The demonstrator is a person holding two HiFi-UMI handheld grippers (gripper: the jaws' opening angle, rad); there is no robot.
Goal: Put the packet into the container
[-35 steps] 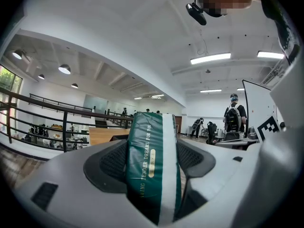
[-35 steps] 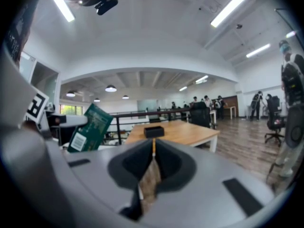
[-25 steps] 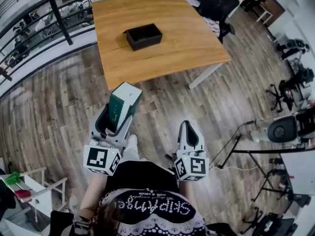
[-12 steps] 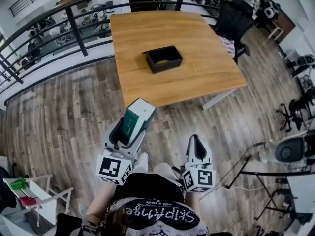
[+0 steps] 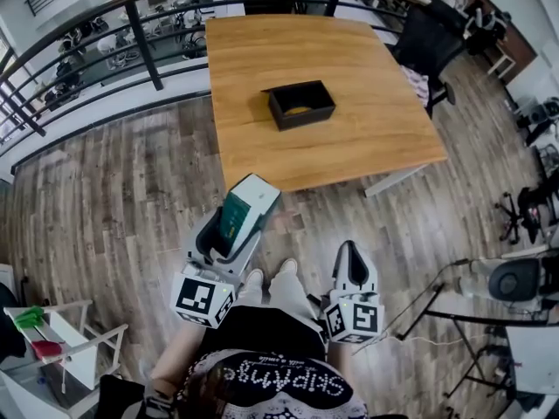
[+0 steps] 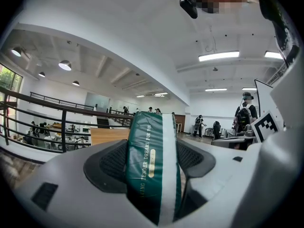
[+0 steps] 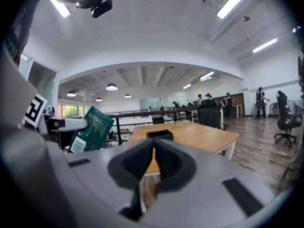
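The dark green and white soft packet [image 6: 151, 146] sits between the two jaws of the left gripper [image 5: 229, 238], which are closed onto its flat sides and hold it tight. The packet stands on its edge and sticks out past the jaw tips, up and forward. There is pale writing running along its green side. The small black box-shaped container [image 5: 301, 105] is well ahead of this gripper and a bit to its right. It is open at the top and stands on the light brown wooden table [image 5: 262, 51], well apart from the packet. The right gripper [image 5: 351, 264] hangs to the right of the left one, at about the same height, and holds nothing. Its two jaws are pressed together at the tips. In the right gripper view the container shows straight ahead, just over the closed jaws, and the packet shows off to the left. Both grippers are over the grey-brown wooden plank floor [image 5: 113, 190], short of the near edge of the table. Behind the grippers is the person in a black top with white letters [image 5: 271, 375], and the person's pale shoes [image 5: 266, 279] show between the two grippers. Far ahead, past the table, runs a black metal railing [image 5: 144, 35]. A black office chair [image 5: 428, 37] stands at the table's right side, ahead and to the right of the right gripper.
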